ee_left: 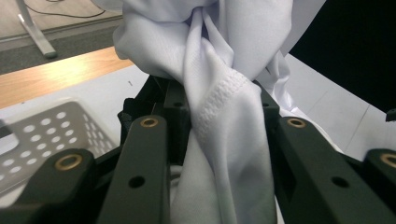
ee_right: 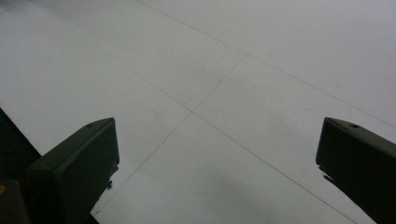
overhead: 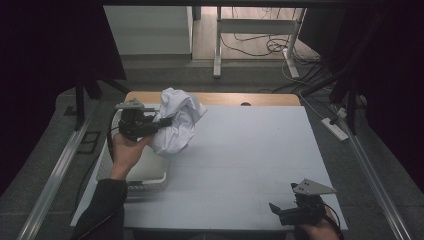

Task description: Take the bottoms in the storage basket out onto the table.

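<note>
While clamped tight in the left gripper (overhead: 161, 121), white cloth (overhead: 176, 125) hangs bunched above the table's (overhead: 250, 150) far left part, just beside the white perforated basket (overhead: 145, 172). Pinched at a stitched hem between both jaws. Right gripper (overhead: 280, 212) near the front right edge, jaws spread wide over bare tabletop, holding nothing.

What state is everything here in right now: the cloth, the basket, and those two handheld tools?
White cloth: bunched up, lifted off the table, pinched in the left gripper.
Left gripper: jaws shut on the cloth, held above the basket's far end.
Basket: white, sitting at the table's left edge; contents hard to tell.
Right gripper: jaws open, nothing between them, low over the table.
Table: flat white top.
</note>
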`<state>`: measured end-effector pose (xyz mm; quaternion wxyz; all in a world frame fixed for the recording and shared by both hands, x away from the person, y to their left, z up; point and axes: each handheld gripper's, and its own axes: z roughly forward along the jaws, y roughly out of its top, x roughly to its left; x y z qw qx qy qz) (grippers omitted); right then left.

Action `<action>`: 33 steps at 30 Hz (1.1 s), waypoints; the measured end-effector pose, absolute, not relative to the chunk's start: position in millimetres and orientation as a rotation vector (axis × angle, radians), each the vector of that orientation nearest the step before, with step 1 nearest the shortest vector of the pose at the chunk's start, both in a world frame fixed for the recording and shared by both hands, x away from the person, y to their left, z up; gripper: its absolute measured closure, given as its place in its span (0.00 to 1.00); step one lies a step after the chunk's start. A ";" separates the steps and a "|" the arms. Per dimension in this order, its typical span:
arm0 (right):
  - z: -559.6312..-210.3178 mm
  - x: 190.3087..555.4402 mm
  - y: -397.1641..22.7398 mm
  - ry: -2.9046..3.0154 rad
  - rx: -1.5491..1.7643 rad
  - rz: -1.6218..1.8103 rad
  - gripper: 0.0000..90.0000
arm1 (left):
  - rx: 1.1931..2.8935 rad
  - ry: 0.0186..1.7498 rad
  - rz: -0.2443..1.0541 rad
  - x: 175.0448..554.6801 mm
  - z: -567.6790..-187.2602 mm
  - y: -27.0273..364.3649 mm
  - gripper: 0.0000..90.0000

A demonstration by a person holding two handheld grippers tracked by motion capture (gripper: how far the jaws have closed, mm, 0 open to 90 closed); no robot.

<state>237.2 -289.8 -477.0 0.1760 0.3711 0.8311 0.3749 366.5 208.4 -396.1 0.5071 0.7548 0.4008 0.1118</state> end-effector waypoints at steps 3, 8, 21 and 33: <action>-477.1 237.4 -289.7 2.357 1.052 1.061 0.00 | 1.827 0.951 0.267 366.4 -395.4 202.1 0.75; -477.3 237.6 -289.8 2.360 1.051 1.064 0.00 | 1.840 0.926 0.262 366.9 -395.1 190.9 0.75; -477.6 238.1 -289.6 2.365 1.056 1.057 0.00 | 1.891 0.882 0.225 371.7 -404.4 157.4 0.75; -477.8 238.2 -289.4 2.371 1.052 1.056 0.00 | 1.944 0.844 0.192 374.3 -415.8 128.6 0.75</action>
